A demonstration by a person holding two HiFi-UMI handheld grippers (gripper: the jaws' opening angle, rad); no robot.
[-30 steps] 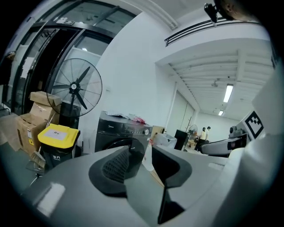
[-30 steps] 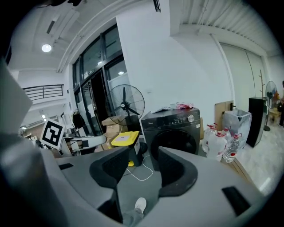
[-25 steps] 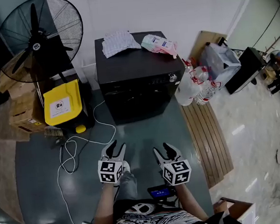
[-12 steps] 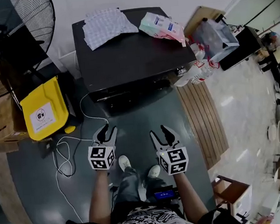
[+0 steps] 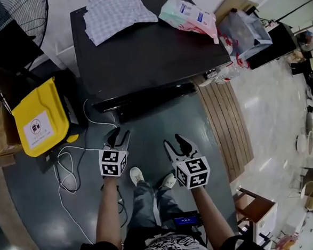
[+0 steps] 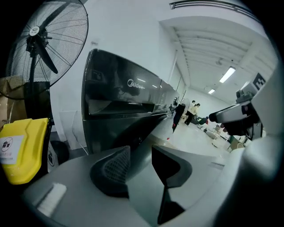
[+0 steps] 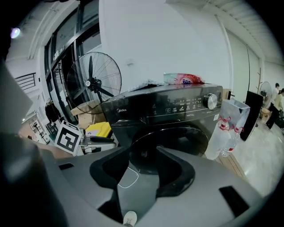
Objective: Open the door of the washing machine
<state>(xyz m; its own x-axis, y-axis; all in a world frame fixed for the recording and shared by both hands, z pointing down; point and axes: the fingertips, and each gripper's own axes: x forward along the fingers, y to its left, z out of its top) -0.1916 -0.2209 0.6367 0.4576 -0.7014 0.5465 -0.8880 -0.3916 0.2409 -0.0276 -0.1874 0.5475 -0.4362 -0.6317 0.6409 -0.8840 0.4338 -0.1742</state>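
Plainly, Midea logo (image 6: 135, 84) on the black washing machine (image 7: 168, 119) before left claw (image 6: 140, 153) and right claw (image 7: 145, 153), both wide, empty.

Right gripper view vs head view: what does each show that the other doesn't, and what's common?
Only the right gripper view: the round door, closed, and the control knob on the front of the washing machine. Only the head view: the machine's flat top and the person's legs. Both: the machine itself, the packet on it, the yellow bin and the fan.
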